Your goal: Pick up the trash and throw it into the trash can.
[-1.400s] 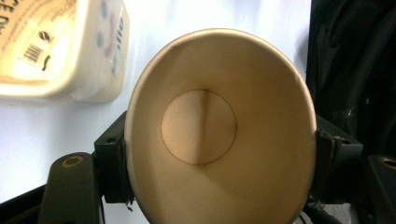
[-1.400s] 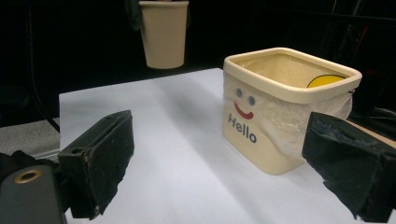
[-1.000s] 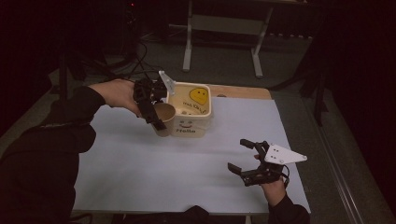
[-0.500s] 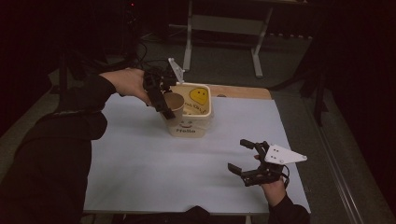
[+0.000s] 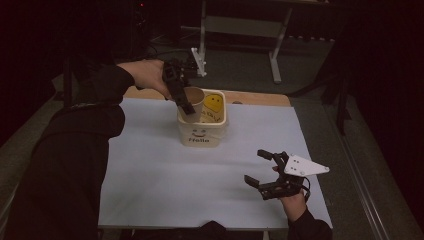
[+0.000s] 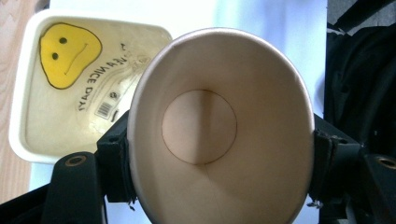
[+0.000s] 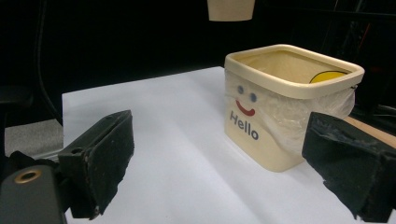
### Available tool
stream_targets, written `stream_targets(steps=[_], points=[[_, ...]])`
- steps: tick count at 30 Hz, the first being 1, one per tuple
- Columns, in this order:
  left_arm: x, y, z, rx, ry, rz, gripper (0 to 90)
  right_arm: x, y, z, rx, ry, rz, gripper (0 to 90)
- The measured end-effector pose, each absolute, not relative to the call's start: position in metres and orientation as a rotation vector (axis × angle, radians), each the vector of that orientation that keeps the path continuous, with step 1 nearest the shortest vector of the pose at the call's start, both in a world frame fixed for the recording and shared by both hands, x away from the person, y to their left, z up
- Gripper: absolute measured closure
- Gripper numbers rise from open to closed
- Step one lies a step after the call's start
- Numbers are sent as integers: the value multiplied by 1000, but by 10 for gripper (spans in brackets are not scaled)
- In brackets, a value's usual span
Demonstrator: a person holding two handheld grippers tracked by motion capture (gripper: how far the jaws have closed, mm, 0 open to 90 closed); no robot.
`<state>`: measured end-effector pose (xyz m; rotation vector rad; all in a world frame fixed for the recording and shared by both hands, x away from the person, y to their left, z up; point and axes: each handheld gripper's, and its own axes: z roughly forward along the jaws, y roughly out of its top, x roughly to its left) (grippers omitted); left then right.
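Resting at the near right of the white tabletop point(image 5: 150, 190), the right gripper point(image 5: 266, 170) lies in the person's hand with its jaws wide apart and nothing between them. Farther back, near the middle of the tabletop, stands a cream plastic tub point(image 5: 201, 134) lined with clear film; its front wall carries two dot eyes, a red smile and the word "Hello" point(image 7: 243, 125). Inside it, a yellow smiley face point(image 6: 67, 53) shows on the liner beside print that partly reads "A NICE DAY!", with a small barcode. Above the tub's far left rim, the left gripper point(image 5: 184, 98) holds a paper cup point(image 6: 219, 126), jaws clamped on its sides, the cup empty and tilted.
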<state>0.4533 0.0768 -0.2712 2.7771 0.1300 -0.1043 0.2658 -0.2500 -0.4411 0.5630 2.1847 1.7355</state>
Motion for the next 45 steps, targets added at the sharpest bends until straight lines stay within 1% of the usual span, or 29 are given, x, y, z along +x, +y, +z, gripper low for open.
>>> stream_targets(steps=[11,24,42,45], points=[[466,62,-268,2785,111,-99,283,265,-250,-441,564,2188,1741,90],[489,52,-258,2773,105,-53,289,266,-251,-442,573,2191,1750,90],[510,48,-266,2770,128,-30,297,266,-250,-443,569,2203,1758,90],[512,47,-266,2765,110,-31,297,266,-250,-444,570,2204,1758,90]])
